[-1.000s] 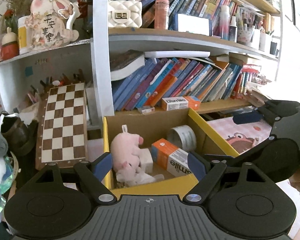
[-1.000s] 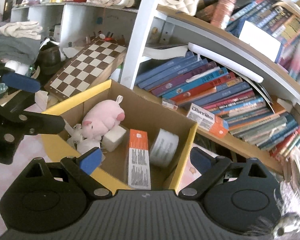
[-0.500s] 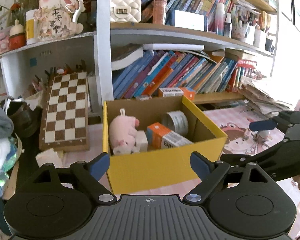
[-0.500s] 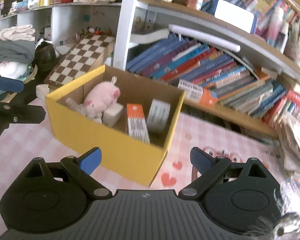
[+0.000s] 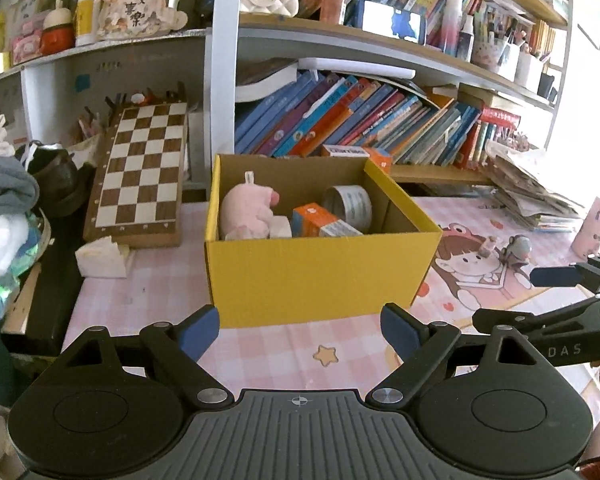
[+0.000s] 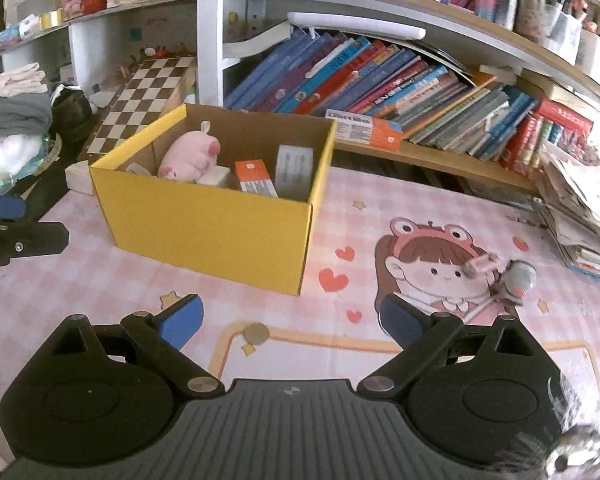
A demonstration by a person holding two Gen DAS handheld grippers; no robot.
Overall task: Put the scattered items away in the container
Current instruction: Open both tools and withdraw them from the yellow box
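Yellow cardboard box (image 5: 320,272) stands on the pink checked mat (image 5: 148,292), in front of the bookshelf, with a chessboard (image 5: 140,172) leaning to its left. Inside it, from left to right, lie a pink plush pig (image 5: 246,210), a small white block (image 5: 280,227), an orange carton (image 5: 320,222) and a roll of tape (image 5: 350,204). Both the left gripper (image 5: 300,330) and the right gripper (image 6: 290,318) hover spread wide and empty before the box. Further right, a small grey toy (image 6: 516,276) rests on the mat's cartoon girl.

Matt yellow cardboard box (image 5: 320,272), fuzzy pink plush pig (image 5: 246,210), glossy wooden chessboard (image 5: 140,168).
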